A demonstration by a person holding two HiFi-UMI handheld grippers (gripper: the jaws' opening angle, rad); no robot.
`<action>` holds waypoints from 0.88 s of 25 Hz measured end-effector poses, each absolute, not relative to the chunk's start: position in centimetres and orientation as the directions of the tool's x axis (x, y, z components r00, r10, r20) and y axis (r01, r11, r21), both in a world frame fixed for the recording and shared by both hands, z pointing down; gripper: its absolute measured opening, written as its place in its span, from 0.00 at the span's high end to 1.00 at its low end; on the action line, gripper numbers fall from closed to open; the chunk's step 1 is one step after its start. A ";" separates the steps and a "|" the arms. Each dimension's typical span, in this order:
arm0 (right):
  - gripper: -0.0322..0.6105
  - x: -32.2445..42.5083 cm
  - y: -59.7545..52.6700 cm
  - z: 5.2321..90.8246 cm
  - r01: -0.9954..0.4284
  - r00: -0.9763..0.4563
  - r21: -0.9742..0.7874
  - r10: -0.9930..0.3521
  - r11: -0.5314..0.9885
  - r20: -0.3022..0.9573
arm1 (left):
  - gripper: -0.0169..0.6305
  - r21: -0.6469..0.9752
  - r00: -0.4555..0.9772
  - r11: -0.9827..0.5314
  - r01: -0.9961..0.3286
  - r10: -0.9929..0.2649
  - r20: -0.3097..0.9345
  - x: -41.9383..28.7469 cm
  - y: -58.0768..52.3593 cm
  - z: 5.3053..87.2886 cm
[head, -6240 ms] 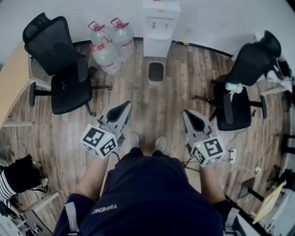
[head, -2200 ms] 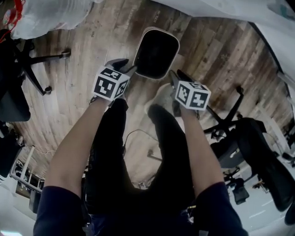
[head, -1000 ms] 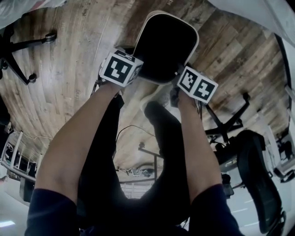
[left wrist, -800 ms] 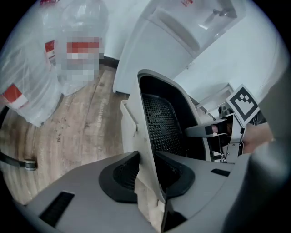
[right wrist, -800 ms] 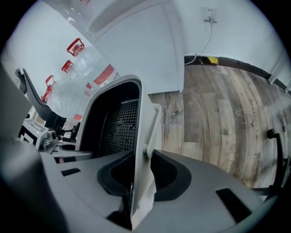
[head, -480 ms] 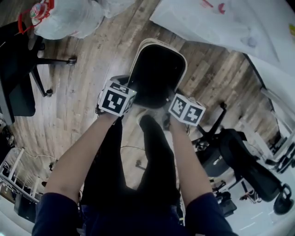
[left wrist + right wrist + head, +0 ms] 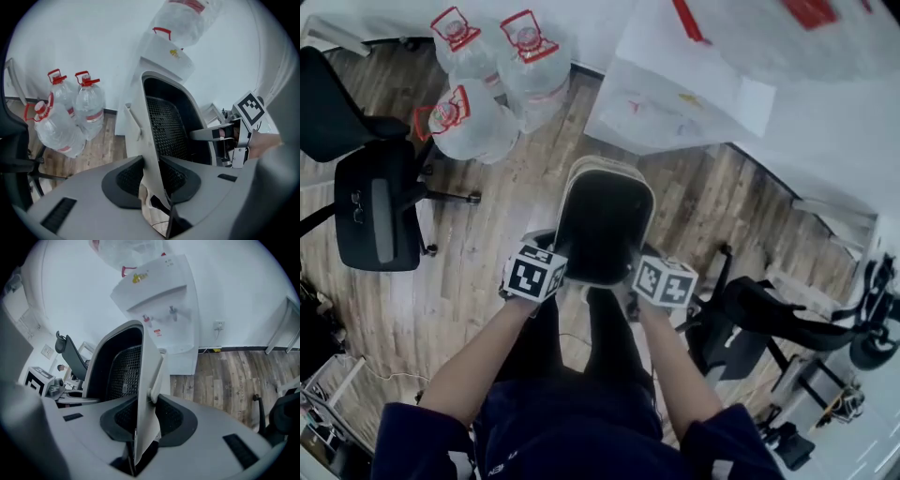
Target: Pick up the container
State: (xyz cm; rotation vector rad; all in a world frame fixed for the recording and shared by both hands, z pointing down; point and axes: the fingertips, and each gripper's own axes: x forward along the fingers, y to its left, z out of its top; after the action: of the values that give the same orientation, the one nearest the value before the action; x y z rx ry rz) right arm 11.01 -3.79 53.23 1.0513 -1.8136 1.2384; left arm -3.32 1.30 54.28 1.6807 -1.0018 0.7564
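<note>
Office chair [image 7: 375, 202]: far left on the wooden floor [image 7: 478, 281], well apart from the work; it plays no part in this step.
Water bottles [image 7: 473, 112]: 3 big clear ones with red handles, grouped on the floor near the wall, left of the container; they look clear of the lift, as far as I can judge.
Left gripper [image 7: 152, 180]: its fingers [image 7: 124, 183] are clamped on the container's left wall, 1 outside on the white shell and 1 inside against the black mesh; pinching the wall gives a hold where no handle offers itself.
Container [image 7: 602, 220]: a white bin with a dark mesh inside, held in the air between the 2 grippers, in front of the person's legs and off the floor; its mouth faces up toward the head camera; 2 opposite grips keep it level, since 1 pinch on a thin wall would likely let it swing.
Right gripper [image 7: 145, 420]: closed on the right wall in the same way, the wall sandwiched between the pads beside a small side lug; it mirrors the left, so the load is shared.
Water dispenser [image 7: 168, 310]: white, against the wall beyond the container; untouched.
Second chair [image 7: 741, 323]: lower right, near the person's right arm; worth keeping that elbow clear of it.
Task state: the pickup looks done, in my judgement; what matters now is that neither grip slackens.
</note>
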 end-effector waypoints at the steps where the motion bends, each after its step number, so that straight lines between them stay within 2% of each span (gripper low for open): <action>1: 0.80 11.1 -3.4 51.6 -0.895 -0.435 -0.388 -0.244 0.219 0.867 | 0.80 0.433 0.463 -0.165 -0.886 -0.272 0.844 -3.2 1.6 52.7; 12: 0.80 12.2 -0.2 38.5 -0.890 -0.454 -0.397 -0.352 0.223 0.819 | 0.79 0.408 0.476 -0.253 -0.877 -0.344 0.809 -2.4 4.2 39.7; 22: 0.80 13.0 0.3 33.5 -0.883 -0.468 -0.402 -0.400 0.241 0.788 | 0.79 0.399 0.477 -0.266 -0.877 -0.398 0.783 -1.6 4.8 34.5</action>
State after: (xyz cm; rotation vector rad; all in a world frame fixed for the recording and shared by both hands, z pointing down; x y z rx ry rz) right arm 12.97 0.35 33.50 1.1683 -1.9798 1.1719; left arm -1.57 4.85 34.49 1.8597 -1.0690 0.6974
